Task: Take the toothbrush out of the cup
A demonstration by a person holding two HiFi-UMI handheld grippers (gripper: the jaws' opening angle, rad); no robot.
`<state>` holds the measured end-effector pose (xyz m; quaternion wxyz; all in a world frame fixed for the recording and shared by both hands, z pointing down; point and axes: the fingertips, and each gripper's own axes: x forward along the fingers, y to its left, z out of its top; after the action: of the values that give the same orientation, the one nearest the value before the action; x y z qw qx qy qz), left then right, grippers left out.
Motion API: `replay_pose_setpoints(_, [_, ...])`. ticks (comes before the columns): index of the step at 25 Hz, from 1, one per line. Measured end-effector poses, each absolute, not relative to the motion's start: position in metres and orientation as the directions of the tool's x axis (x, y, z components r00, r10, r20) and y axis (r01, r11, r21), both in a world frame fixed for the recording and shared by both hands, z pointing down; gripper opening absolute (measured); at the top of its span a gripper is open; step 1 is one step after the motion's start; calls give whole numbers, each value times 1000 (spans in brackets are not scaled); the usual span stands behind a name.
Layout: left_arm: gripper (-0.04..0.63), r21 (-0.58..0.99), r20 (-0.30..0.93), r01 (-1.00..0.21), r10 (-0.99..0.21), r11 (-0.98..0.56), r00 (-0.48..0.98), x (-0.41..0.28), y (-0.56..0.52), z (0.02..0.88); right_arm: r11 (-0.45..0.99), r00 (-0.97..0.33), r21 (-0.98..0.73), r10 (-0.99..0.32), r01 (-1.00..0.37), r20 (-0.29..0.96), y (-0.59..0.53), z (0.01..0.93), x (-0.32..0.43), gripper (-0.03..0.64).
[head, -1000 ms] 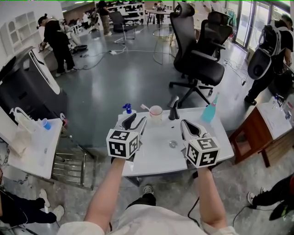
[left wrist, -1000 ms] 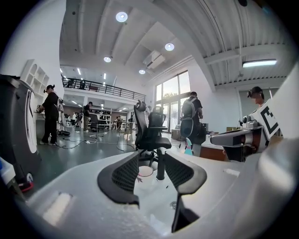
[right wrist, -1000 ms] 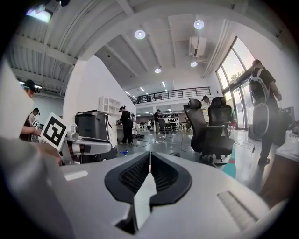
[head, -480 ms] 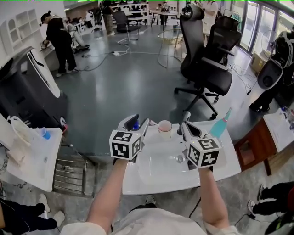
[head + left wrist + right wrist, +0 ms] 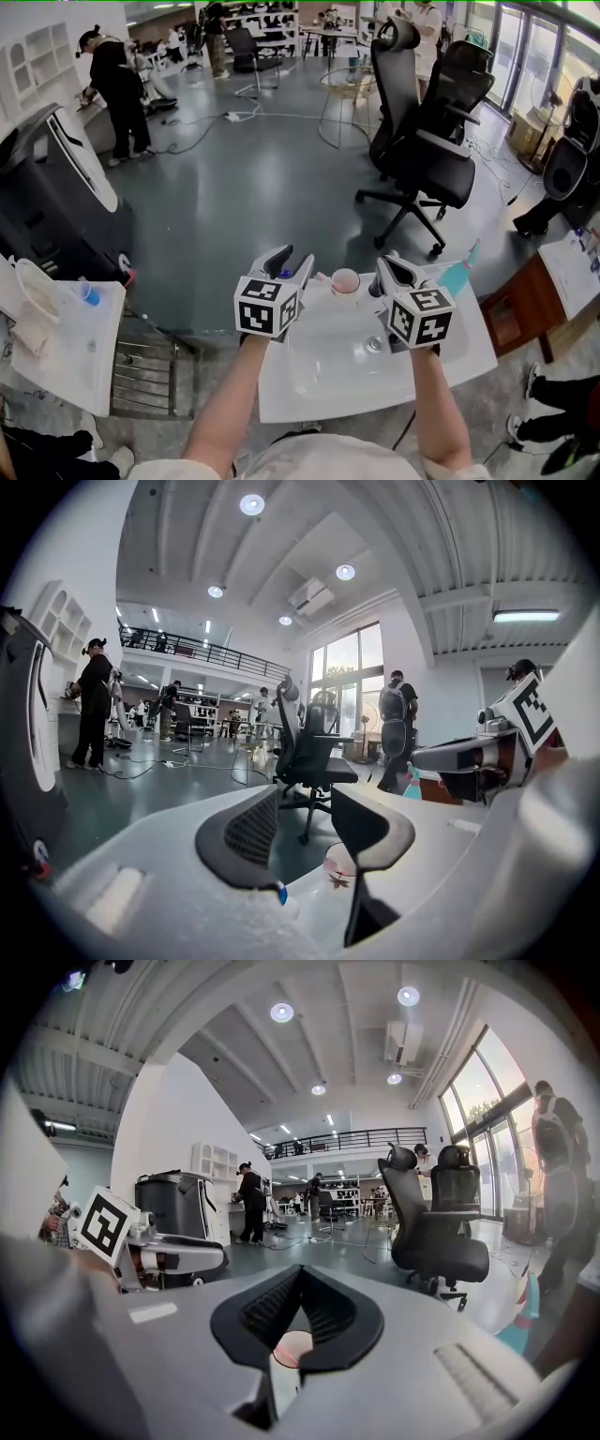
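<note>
A pale pink cup [image 5: 345, 280] stands at the back of the white washbasin top [image 5: 281, 394]. In the left gripper view the cup [image 5: 339, 868] shows low between the jaws, with a small flower print. I cannot make out the toothbrush in any view. My left gripper [image 5: 294, 257] is held just left of the cup, and its jaws stand apart with nothing between them [image 5: 307, 797]. My right gripper [image 5: 385, 264] hovers just right of the cup with its jaw tips touching [image 5: 300, 1274]. A sliver of the cup [image 5: 292, 1344] shows beneath them.
A blue-capped bottle [image 5: 282, 273] sits behind the left gripper and a teal spray bottle [image 5: 457, 269] stands at the back right. The basin's drain [image 5: 374, 344] lies below the right gripper. Office chairs [image 5: 427, 141] and a white side table [image 5: 66, 347] stand around, with people further back.
The head camera has tipped up, so the basin sits lower in view. Both grippers have closed in on the cup's sides. The toothbrush that leaned left from the cup no longer shows.
</note>
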<state>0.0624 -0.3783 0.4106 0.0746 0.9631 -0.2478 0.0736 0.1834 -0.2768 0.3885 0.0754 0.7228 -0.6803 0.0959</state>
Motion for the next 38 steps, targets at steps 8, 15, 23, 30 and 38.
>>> replay_pose_setpoints(8, [179, 99, 179, -485, -464, -869, 868, 66, -391, 410, -63, 55, -25, -970, -998, 237, -293, 389, 190, 3])
replay_pose_setpoints(15, [179, 85, 181, -515, -495, -853, 850, 67, -394, 412, -25, 17, -31, -973, -999, 229, -298, 395, 194, 3])
replay_pose_setpoints(23, [179, 79, 193, -585, -563, -807, 804, 83, -386, 411, 64, -71, -40, -972, -997, 222, -300, 395, 216, 3])
replay_pose_setpoints(30, [179, 83, 191, -651, -629, -754, 753, 94, -383, 407, 142, -147, -37, -965, -989, 218, -304, 388, 236, 3])
replay_pose_setpoints(38, [179, 78, 205, -694, -670, -716, 714, 101, -377, 410, 201, -207, -49, -956, -978, 206, -306, 385, 247, 3])
